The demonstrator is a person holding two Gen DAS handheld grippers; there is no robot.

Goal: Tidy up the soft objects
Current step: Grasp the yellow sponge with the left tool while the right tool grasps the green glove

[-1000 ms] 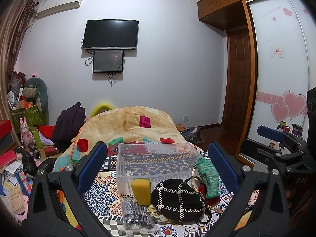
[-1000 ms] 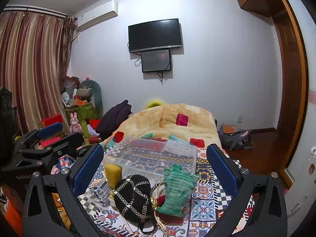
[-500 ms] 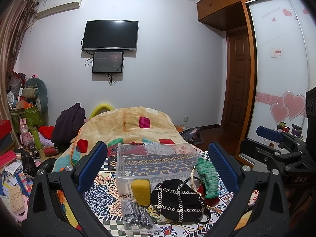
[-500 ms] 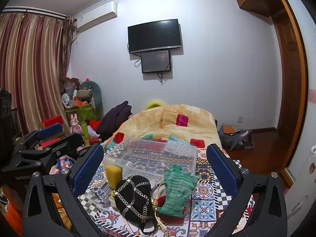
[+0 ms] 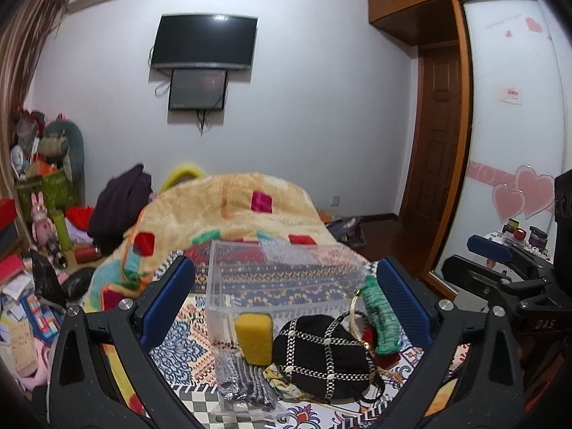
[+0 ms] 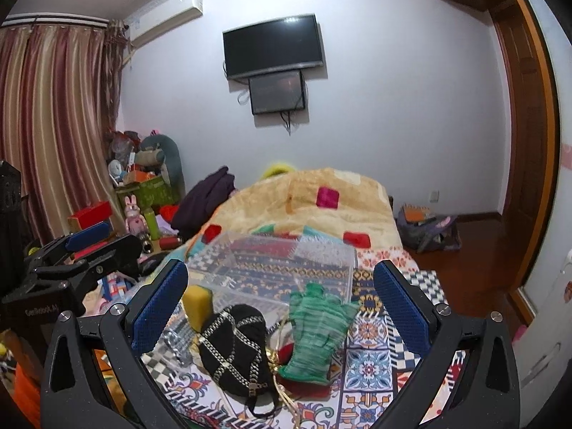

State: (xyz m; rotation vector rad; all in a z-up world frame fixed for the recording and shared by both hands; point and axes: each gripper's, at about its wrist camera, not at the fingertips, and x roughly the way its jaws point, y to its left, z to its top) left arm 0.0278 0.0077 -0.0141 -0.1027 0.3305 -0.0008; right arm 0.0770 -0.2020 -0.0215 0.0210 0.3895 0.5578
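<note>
A clear plastic box (image 5: 282, 282) stands on the patterned cloth (image 6: 368, 364); it also shows in the right wrist view (image 6: 282, 268). In front of it lie a yellow sponge (image 5: 253, 338), a black cap with chain trim (image 5: 323, 355), a green knit glove (image 6: 314, 329) and a clear packet of dark items (image 5: 243, 386). My left gripper (image 5: 286, 304) is open and empty, raised in front of these. My right gripper (image 6: 279, 311) is open and empty, raised in front of the cap and glove. Each gripper shows at the edge of the other's view.
A yellow patterned blanket (image 5: 232, 211) is heaped behind the box. Clutter, toys and a dark garment (image 5: 118, 203) fill the left side. A wooden door and a wardrobe with heart stickers (image 5: 518, 193) stand at the right. A TV (image 5: 205, 41) hangs on the far wall.
</note>
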